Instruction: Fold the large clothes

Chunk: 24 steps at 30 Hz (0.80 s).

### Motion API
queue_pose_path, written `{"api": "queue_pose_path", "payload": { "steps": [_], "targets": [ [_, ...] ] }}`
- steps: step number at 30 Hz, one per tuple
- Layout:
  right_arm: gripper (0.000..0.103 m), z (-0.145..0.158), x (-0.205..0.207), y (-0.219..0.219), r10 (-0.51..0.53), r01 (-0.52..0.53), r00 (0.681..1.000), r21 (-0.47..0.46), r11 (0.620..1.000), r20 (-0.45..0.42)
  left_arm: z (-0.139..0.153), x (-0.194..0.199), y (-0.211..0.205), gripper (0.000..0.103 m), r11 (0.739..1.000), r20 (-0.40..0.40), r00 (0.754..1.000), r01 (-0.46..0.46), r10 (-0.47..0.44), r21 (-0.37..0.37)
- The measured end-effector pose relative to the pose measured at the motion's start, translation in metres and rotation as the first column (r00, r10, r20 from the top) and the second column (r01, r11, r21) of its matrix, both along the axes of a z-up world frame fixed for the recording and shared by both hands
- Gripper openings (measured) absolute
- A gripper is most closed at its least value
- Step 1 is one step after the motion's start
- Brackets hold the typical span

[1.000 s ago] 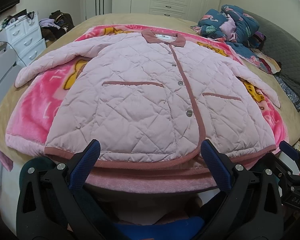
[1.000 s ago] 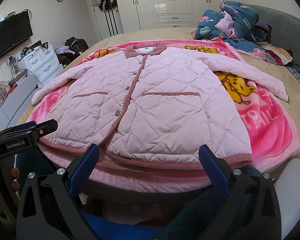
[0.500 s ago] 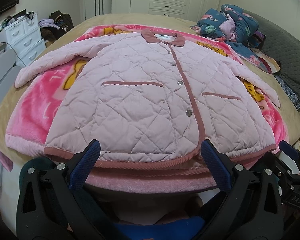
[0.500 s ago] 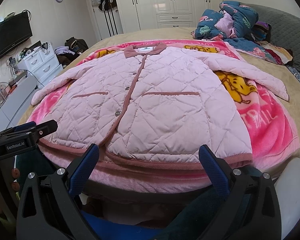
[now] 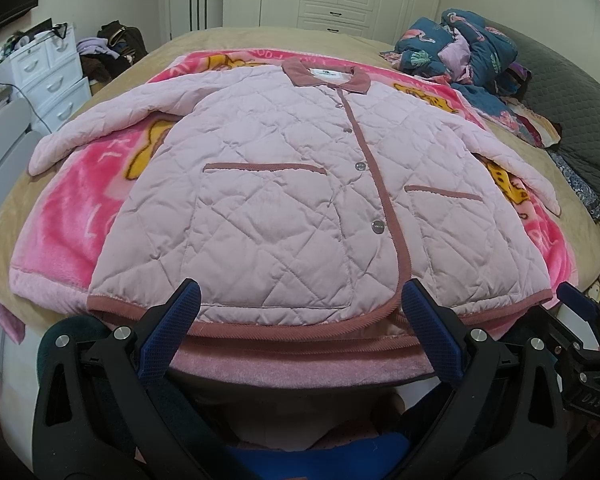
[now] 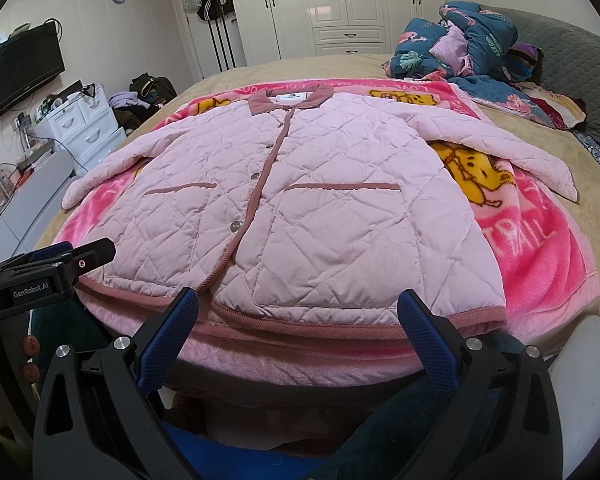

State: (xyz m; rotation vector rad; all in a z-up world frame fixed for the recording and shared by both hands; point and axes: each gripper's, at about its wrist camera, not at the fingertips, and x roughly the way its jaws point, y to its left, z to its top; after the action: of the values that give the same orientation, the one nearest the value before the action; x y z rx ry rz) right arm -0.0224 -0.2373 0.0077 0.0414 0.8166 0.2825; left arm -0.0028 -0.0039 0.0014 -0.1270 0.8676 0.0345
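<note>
A pale pink quilted jacket (image 5: 284,200) (image 6: 308,200) lies flat and buttoned on a bright pink cartoon blanket (image 5: 72,208) (image 6: 540,248), collar away from me, both sleeves spread outward. Its dusty-rose hem runs along the near bed edge. My left gripper (image 5: 300,312) hovers just short of the hem's left half, open, nothing between its blue-padded fingers (image 5: 172,332). My right gripper (image 6: 298,312) hangs open before the hem's right half, fingers (image 6: 428,336) empty. Each gripper shows at the side of the other's view.
The blanket covers a tan bed (image 6: 540,148). A heap of dark floral bedding (image 5: 468,52) (image 6: 472,44) sits at the far right by a grey headboard (image 6: 572,60). White drawers (image 6: 84,128), a wall TV (image 6: 20,68) and wardrobes (image 6: 340,4) stand beyond.
</note>
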Motion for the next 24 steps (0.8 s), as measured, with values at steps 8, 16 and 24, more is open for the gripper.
{"api": "queue_pose_path", "payload": {
  "steps": [8, 16, 24],
  "targets": [
    [0.099, -0.002, 0.003, 0.003, 0.013, -0.013, 1.000, -0.002, 1.000, -0.008, -0.002, 0.004, 0.001, 0.094, 1.000, -0.007, 1.000, 0.003, -0.003, -0.008],
    [0.099, -0.004, 0.018, 0.011, 0.027, -0.028, 0.999, -0.009, 1.000, -0.017, -0.006, 0.019, 0.007, 0.094, 1.000, -0.012, 1.000, 0.002, -0.002, -0.017],
    [0.099, 0.003, 0.043, 0.015, 0.032, -0.032, 0.999, -0.011, 0.999, -0.017, -0.004, 0.042, 0.017, 0.094, 1.000, -0.016, 1.000, -0.012, 0.012, -0.026]
  ]
}}
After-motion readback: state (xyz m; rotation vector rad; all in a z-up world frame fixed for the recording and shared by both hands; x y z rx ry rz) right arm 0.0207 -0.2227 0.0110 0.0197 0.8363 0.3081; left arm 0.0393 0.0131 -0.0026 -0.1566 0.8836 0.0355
